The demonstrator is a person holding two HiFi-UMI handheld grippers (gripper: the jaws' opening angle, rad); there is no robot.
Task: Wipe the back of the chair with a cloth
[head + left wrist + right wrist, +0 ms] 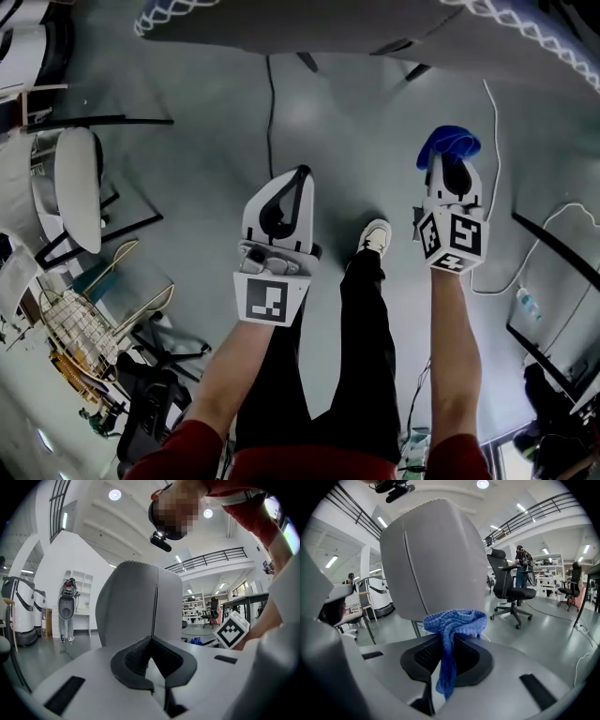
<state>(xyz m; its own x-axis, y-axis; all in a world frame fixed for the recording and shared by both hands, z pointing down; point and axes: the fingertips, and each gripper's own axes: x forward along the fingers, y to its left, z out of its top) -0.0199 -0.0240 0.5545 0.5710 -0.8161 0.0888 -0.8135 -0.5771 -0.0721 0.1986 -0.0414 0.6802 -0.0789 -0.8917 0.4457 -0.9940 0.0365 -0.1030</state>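
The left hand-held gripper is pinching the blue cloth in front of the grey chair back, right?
Not quite. The right hand-held gripper pinches the blue cloth in front of the grey chair back; the right gripper view shows it. The left hand-held gripper is shut, empty.

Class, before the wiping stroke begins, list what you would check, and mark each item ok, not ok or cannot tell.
1. Cloth gripped: ok. The right gripper has its jaws shut on it, with a bunch standing above the tips.
2. Left gripper free: ok. Jaws together, nothing between them.
3. Chair back ahead of the cloth: ok. It fills the right gripper view.
4. Cloth touching the chair back: not ok. The head view shows floor between them.
5. Chair steady: cannot tell. Its base is hardly in view.
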